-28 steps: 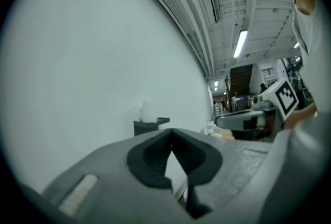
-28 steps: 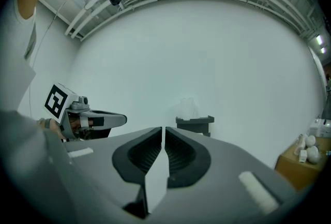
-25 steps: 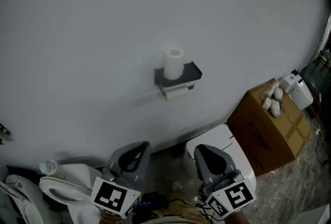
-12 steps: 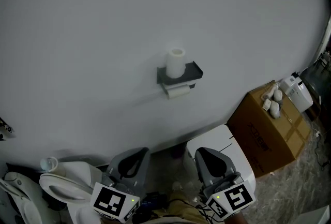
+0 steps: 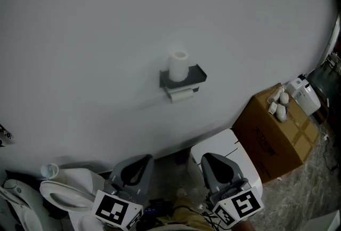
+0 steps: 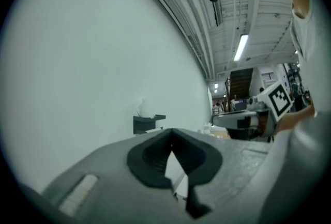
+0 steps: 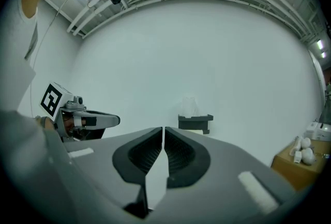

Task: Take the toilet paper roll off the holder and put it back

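White cylindrical paper roll (image 5: pixel 178 66) on a dark grey shelf-shaped wall holder (image 5: pixel 199 73); brown cardboard box (image 5: pixel 277 142) lower right of the holder.

The left gripper (image 5: pixel 139 159) is on the slide: it's drifted back toward the bottom edge of the head view. Its marker cube (image 5: pixel 118 210) has dropped lower and edged right, and now sits almost against the bottom of the frame.

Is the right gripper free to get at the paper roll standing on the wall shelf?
Probably yes: nothing stands between the right gripper and the roll, but its jaws are shut and it hangs well short.
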A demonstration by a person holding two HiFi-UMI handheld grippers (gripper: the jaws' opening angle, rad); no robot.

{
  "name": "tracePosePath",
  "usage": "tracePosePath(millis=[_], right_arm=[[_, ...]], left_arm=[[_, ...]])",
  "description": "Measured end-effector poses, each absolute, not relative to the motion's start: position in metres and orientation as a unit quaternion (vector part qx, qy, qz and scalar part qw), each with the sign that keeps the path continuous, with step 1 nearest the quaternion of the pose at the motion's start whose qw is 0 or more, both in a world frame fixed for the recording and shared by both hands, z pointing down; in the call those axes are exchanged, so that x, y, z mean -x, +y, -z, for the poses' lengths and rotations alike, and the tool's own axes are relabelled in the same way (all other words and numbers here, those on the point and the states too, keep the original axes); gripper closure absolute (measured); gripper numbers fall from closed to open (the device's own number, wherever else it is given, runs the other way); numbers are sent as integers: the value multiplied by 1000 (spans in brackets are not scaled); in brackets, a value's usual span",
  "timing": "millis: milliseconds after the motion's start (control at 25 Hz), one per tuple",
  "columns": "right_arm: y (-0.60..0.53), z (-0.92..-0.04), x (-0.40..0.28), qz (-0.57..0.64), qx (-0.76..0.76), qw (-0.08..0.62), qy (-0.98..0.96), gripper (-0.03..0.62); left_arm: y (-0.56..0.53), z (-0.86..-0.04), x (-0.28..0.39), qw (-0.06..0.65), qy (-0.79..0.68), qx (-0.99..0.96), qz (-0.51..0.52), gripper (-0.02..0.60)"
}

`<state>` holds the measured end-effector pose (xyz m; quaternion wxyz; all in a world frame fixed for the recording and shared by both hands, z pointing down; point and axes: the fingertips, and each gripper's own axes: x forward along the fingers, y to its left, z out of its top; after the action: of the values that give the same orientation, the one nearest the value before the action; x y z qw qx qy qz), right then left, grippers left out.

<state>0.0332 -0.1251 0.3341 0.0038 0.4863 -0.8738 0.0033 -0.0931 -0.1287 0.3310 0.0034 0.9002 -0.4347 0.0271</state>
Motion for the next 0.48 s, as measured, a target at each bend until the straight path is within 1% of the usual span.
tracePosePath(millis=[320,480], right_arm=[[-126,-333,-31,-5,-487,4,-874,577],[-127,-333,-31,-5,-488,5,-873,577]], left_arm=[[-127,-333,91,15,-433,-901,-31,586],[-131,-331,92,-13,-431,-902,-24,586]])
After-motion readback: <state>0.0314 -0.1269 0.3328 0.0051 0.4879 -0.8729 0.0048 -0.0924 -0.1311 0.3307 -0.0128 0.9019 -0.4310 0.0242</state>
